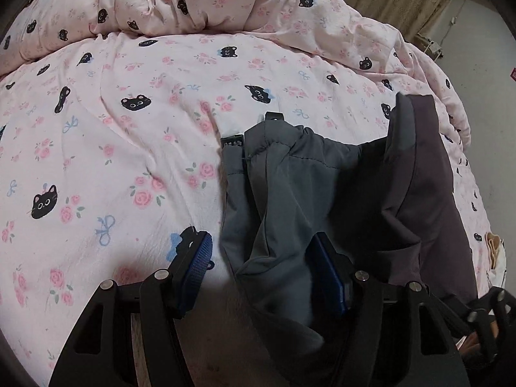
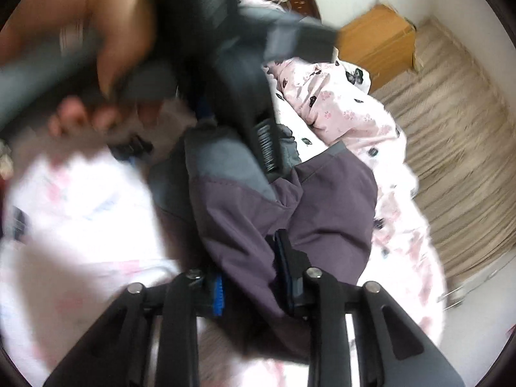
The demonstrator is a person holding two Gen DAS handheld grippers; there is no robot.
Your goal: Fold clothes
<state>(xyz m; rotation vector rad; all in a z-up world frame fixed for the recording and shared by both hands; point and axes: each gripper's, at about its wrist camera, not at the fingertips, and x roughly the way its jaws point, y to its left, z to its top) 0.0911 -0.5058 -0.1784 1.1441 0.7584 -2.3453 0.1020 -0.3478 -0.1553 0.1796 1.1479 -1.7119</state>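
My left gripper (image 1: pixel 262 269) stands wide apart, grey-and-purple garment (image 1: pixel 322 193) draped over its 3 o'clock finger. My right gripper (image 2: pixel 254 277) pinches purple cloth. The garment hangs bunched over the bedsheet (image 1: pixel 113 129). I judge mid-fold; next, re-grip left and spread it flat.

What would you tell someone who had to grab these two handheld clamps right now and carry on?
Left gripper: open, grey fabric of the garment draped over its right finger, not pinched.
Right gripper: closed on the garment's purple panel, view blurred.
The grey-and-purple garment lies bunched on the cat-print bedsheet, near the bed's edge.
Done: no neat fold visible yet.
Left: probably re-grip with the left, spread it flat, then fold.
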